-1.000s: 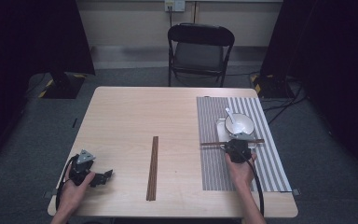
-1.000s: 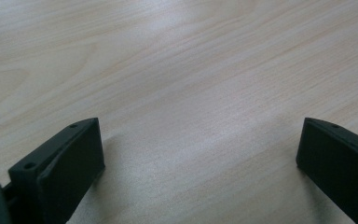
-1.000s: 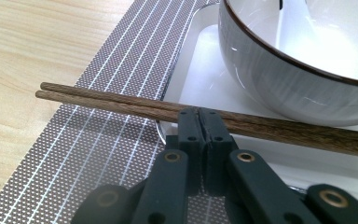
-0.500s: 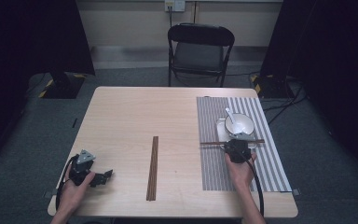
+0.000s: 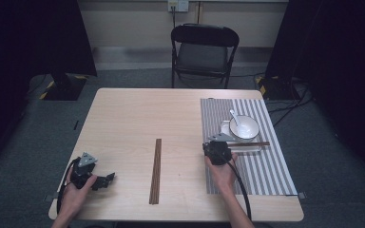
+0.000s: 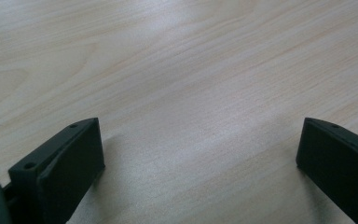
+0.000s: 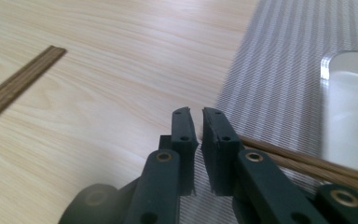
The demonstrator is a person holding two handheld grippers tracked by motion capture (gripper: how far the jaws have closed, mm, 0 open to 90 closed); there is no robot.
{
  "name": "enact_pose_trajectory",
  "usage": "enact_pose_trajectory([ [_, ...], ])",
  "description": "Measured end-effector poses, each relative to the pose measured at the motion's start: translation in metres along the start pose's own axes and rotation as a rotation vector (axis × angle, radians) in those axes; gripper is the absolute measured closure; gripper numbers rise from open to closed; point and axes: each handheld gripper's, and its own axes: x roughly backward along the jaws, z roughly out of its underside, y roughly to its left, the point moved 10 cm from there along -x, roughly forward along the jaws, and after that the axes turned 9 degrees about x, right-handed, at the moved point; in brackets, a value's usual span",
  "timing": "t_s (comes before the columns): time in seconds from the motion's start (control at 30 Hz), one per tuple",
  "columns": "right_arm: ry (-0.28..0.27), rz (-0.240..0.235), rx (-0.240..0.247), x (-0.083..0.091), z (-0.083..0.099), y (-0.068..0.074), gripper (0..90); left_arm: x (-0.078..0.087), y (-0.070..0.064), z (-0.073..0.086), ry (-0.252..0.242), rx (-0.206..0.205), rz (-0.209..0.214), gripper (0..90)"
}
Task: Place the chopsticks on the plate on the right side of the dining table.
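Presently: right gripper, jaws nearly closed on chopsticks lying crosswise on striped placemat, extending rightward below bowl. Left gripper open wide, resting on bare table.

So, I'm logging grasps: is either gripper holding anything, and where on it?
The right gripper pinches the pair of chopsticks at one end; the left gripper is open and holds nothing.

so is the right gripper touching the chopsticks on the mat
Touching. In the right gripper view the right gripper is nearly closed and the chopsticks run straight in between its jaws; the high view shows them extending from it over the striped mat.
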Motion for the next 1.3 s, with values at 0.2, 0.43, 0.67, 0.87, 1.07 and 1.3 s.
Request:
enact_pose_trajectory([
  [0.2,0.021,-0.031,0.013,-0.020,-0.007,0.022,78.2,0.000,0.000,0.000,-0.001,0.000,0.000,0.1],
  [0.43,0.051,-0.021,-0.014,-0.031,0.000,0.022,72.8,0.000,0.000,0.000,0.000,-0.001,-0.002,0.1],
  [0.67,0.057,-0.003,-0.021,-0.035,0.001,0.020,69.1,0.000,0.000,0.000,0.000,-0.001,-0.001,0.1],
  [0.87,0.065,0.021,-0.038,-0.035,0.003,0.013,68.1,0.000,0.000,0.000,0.000,-0.001,-0.001,0.1],
  [1.07,0.064,0.028,-0.036,-0.035,0.003,0.010,68.0,0.000,0.000,0.000,0.000,-0.001,-0.002,0.1],
  [1.3,0.065,0.030,-0.036,-0.033,0.004,0.007,67.9,0.000,0.000,0.000,0.000,-0.001,-0.002,0.1],
])
